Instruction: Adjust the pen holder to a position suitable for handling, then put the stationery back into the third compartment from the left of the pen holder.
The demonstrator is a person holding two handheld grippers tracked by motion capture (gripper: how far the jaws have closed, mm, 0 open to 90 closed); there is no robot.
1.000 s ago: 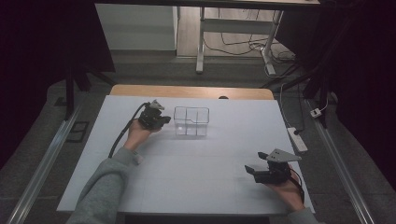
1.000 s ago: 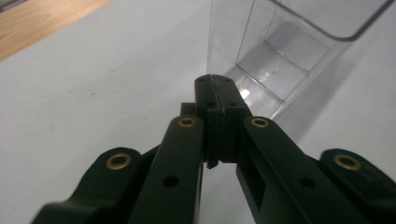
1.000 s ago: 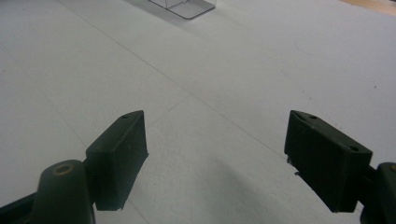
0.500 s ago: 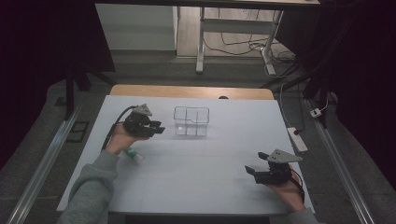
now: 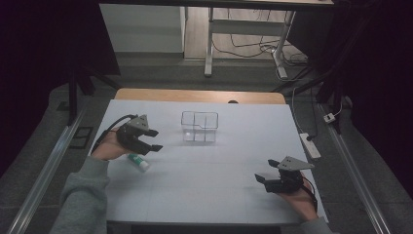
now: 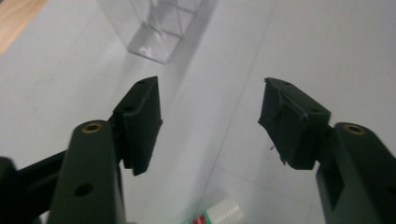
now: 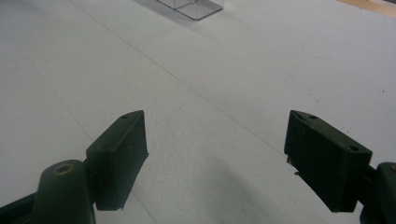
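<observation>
Left gripper (image 5: pixel 155 140): held in the person's left hand (image 5: pixel 108 146) over the left part of the table, jaws spread wide with nothing between them; in the left gripper view (image 6: pixel 210 121) both black jaws stand well apart over bare white surface.
Right gripper (image 5: pixel 265 171): held low near the front right corner, jaws wide and empty; same wide gap in the right gripper view (image 7: pixel 215 158).
Small tube (image 5: pixel 138 161): lying flat on the table just below and beside the left gripper, white cap pointing to the front right, green and red print on the body; cap end peeking in at the bottom edge of the left gripper view (image 6: pixel 223 212), apart from both jaws.
Clear box (image 5: pixel 199 126): transparent, divided into compartments, upright at the middle of the far half of the table, right of the left gripper and well apart from the right one.
Table (image 5: pixel 209 190): white top, wooden strip along the far edge.
Sleeve (image 5: pixel 80 195): grey, on the left forearm.
</observation>
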